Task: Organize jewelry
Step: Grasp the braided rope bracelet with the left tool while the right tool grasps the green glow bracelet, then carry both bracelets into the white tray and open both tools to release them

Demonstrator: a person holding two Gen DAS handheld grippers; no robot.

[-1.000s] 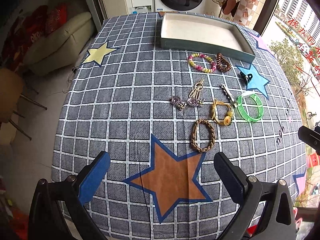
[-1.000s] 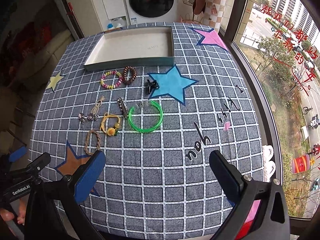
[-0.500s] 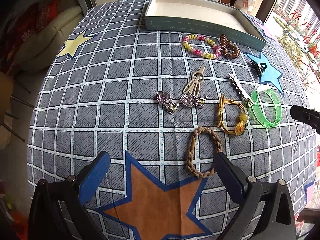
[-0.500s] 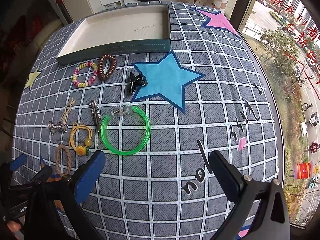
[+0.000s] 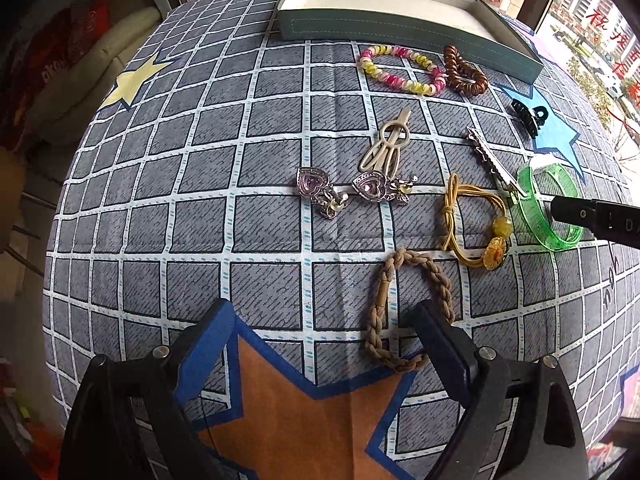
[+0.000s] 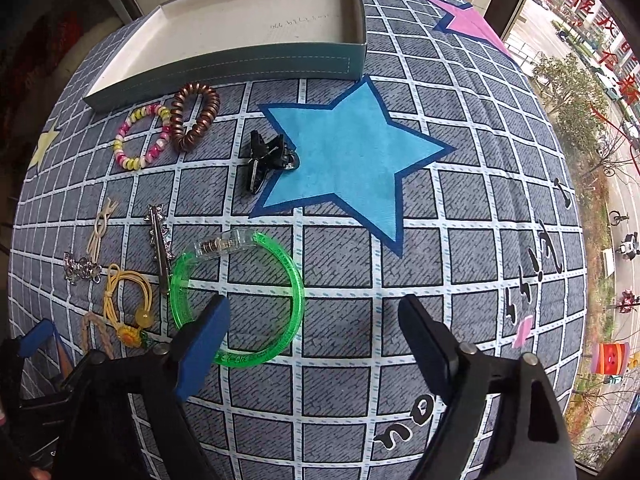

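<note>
Jewelry lies on a grey checked tablecloth before an empty teal box (image 5: 384, 28) (image 6: 224, 68). My left gripper (image 5: 324, 324) is open, low over the cloth; a braided brown bracelet (image 5: 404, 304) lies by its right finger, partly between the fingers. My right gripper (image 6: 314, 320) is open; its left finger (image 6: 204, 336) covers part of a green bangle (image 6: 294, 300) (image 5: 536, 208). Also here: a yellow hair tie (image 5: 468, 224), heart earrings (image 5: 344, 192), a beige clip (image 5: 388, 146), a silver clip (image 5: 492, 164), a black claw clip (image 6: 268, 160), a pink-yellow coil band (image 5: 400, 68) and a brown coil band (image 5: 464, 76).
The table drops off to the left toward a sofa (image 5: 92, 60) and at the near edge. A window (image 6: 592, 80) runs along the right side. The right gripper's tip (image 5: 592, 216) shows at the right of the left wrist view.
Both grippers have moved forward and down toward the jewelry. The left now reaches the braided bracelet; the right now reaches the green bangle. Both stay open.
</note>
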